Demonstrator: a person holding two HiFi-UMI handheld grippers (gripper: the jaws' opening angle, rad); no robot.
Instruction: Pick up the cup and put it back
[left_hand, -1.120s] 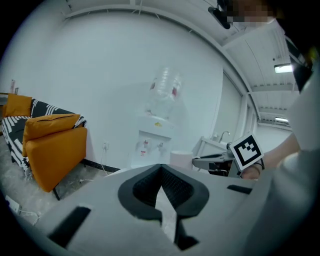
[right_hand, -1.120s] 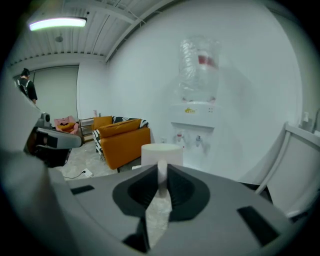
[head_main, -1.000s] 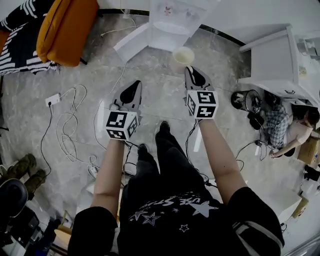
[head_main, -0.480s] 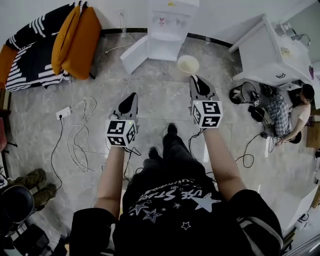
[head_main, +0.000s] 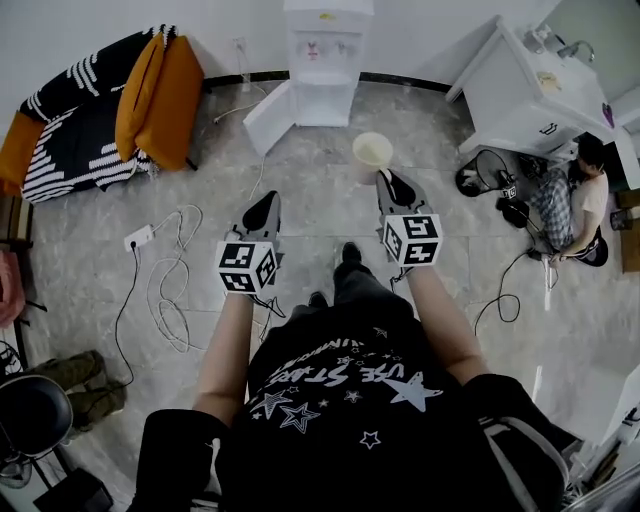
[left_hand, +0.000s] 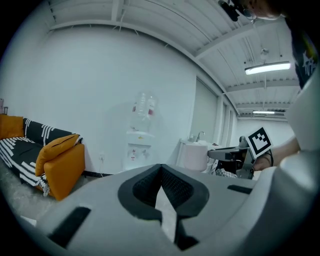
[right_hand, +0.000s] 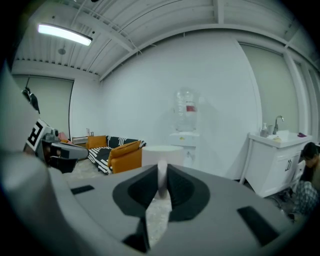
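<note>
A: Where is the cup (head_main: 372, 150) now?

B: In the air over the grey tiled floor (head_main: 320, 215), at the tip of the right gripper (head_main: 385, 177). It stands upright with its open mouth up, and in the head view it sits just short of the white water dispenser (head_main: 322, 60) by the far wall

A: Is the right gripper really holding it?

B: Yes. In the right gripper view the two dark pads are pressed onto the near side of the cup's thin wall, and the pale body of the cup shows just past them

A: And the left gripper (head_main: 266, 200)?

B: Its jaws are closed tip to tip with nothing between them. It is held out in front of the person, beside the right gripper and well apart from the cup

A: What else is around?

B: To the left, an orange cushion (head_main: 160, 95) leans on a black-and-white striped sofa (head_main: 75, 140). White cables (head_main: 165, 285) loop over the floor beside the left gripper. To the right stands a white cabinet (head_main: 525, 95) with a sink on top, and a seated person (head_main: 575, 205) is on the floor next to it

A: How is the person with the grippers standing?

B: Upright, both arms stretched forward, facing the dispenser
</note>
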